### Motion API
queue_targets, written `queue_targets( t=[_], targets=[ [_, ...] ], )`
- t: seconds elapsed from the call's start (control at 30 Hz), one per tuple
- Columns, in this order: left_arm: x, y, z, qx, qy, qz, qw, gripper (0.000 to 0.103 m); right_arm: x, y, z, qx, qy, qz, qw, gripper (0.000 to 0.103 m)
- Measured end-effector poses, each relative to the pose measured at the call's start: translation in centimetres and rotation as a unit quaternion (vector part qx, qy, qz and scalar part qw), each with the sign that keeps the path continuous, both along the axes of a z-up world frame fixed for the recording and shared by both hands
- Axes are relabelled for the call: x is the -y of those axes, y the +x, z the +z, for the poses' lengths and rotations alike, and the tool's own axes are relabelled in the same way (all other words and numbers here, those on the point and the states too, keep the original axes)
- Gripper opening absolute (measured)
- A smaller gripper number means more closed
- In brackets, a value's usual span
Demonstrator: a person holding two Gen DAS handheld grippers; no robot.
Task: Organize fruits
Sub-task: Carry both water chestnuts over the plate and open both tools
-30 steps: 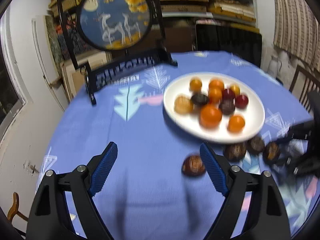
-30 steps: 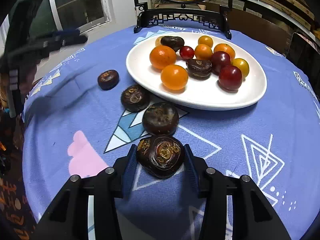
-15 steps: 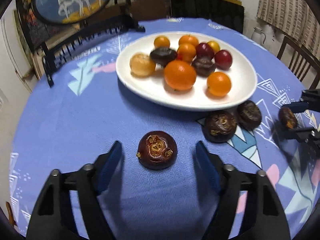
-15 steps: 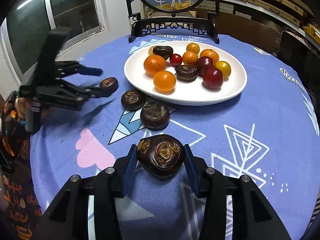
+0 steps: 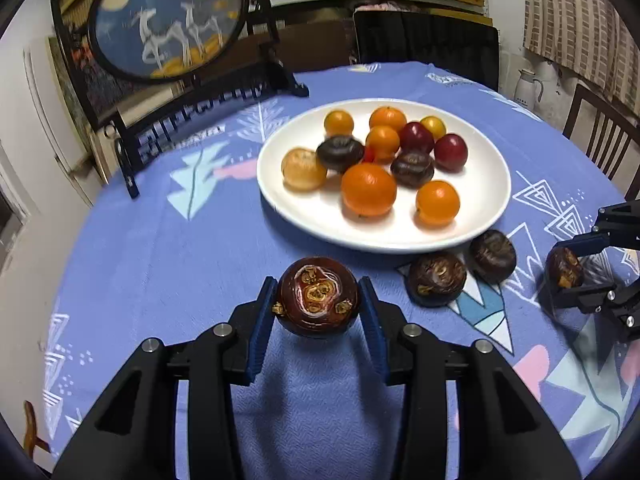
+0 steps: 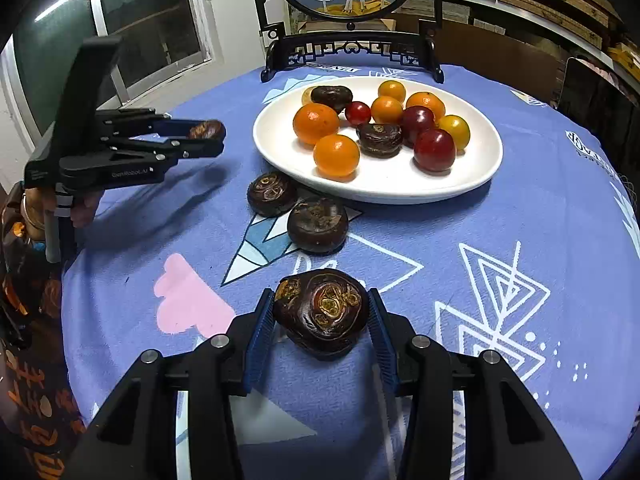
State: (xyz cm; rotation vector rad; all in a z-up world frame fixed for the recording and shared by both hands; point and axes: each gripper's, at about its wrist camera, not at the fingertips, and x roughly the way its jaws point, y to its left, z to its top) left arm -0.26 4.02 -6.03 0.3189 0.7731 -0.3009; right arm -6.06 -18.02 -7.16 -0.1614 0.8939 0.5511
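Note:
My left gripper [image 5: 318, 302] is shut on a dark brown water chestnut [image 5: 318, 296] and holds it above the blue cloth, in front of the white plate [image 5: 472, 216]. My right gripper [image 6: 320, 314] is shut on another water chestnut [image 6: 322, 312], also lifted. The plate [image 6: 460, 176] holds several oranges, red and yellow small fruits and two dark chestnuts. Two more chestnuts [image 6: 318, 224] [image 6: 271, 193] lie on the cloth by the plate's near rim. The left gripper also shows in the right wrist view [image 6: 208, 138], the right gripper in the left wrist view [image 5: 572, 268].
A round table with a blue patterned cloth [image 6: 520, 240]. A framed round deer picture on a black stand [image 6: 348, 44] stands behind the plate. Chairs [image 5: 600, 136] and shelves ring the table. A window [image 6: 140, 20] is at the left.
My left gripper has closed on the chestnut on the cloth and lifted it. My right gripper has risen with its chestnut, still held.

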Motion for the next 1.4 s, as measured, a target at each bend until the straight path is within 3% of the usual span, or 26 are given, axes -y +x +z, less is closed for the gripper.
queue_targets(
  t=[0.37,0.93,1.4],
  targets=[
    [1.5,-0.7,1.5,0.025,0.012,-0.006,0.9996,0.04,-0.1,-0.9,0.5,0.006,0.006,0.003,1.0,0.046],
    [2.9,-0.4,1.2,0.025,0.027,-0.011,0.9993,0.04,-0.2,-1.0,0.1,0.004,0.021,0.013,1.0,0.046],
    [-0.3,-1.7,-0.3,-0.005,0.015,0.026,0.9995,0.04,-1.4,-1.8,0.0,0.002,0.022,0.021,1.0,0.046]
  ],
)
